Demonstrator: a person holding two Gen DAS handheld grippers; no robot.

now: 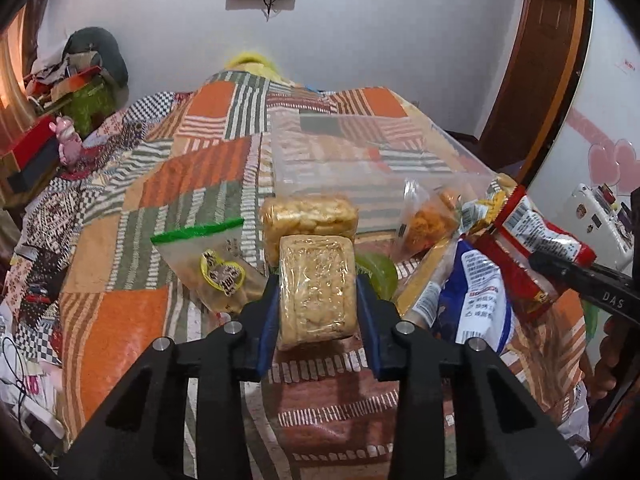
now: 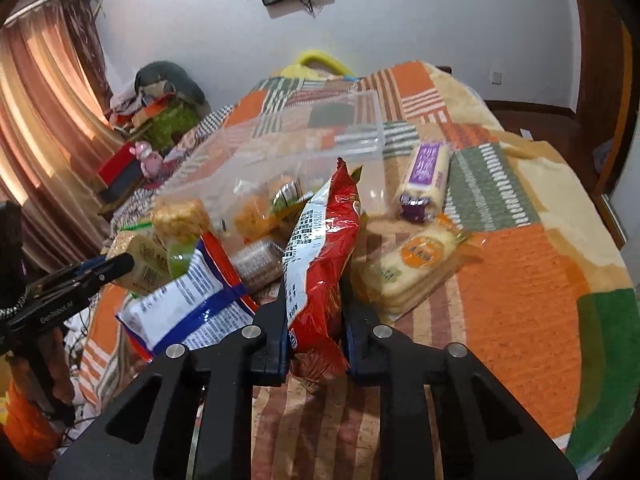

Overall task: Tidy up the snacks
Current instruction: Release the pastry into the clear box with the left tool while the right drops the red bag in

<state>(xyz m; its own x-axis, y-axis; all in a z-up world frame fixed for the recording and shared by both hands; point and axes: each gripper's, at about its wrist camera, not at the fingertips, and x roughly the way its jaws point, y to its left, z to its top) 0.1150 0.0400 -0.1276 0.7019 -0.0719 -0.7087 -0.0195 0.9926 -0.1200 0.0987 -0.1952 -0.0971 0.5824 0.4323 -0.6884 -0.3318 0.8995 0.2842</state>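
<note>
Red snack bag (image 2: 316, 256) clenched in right hand-held gripper (image 2: 314, 320); left hand-held gripper (image 1: 316, 300) clamps clear-wrapped cake block (image 1: 316, 288).

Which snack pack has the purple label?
The cylindrical cracker roll lying beside the clear bin; the other packs show red, blue, orange or plain clear wrap.

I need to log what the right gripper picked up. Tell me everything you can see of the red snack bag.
The red snack bag is a glossy, crinkled foil packet, red with a white back panel carrying black print and a barcode. It stands roughly upright, its crimped top edge uppermost, tilted slightly right. The right gripper is shut on its lower part, blue pads pressing both sides and pinching it narrow; its bottom edge hangs below the pads. It sits above the patchwork blanket, beside a blue-and-white packet. Contents cannot be seen.
</note>
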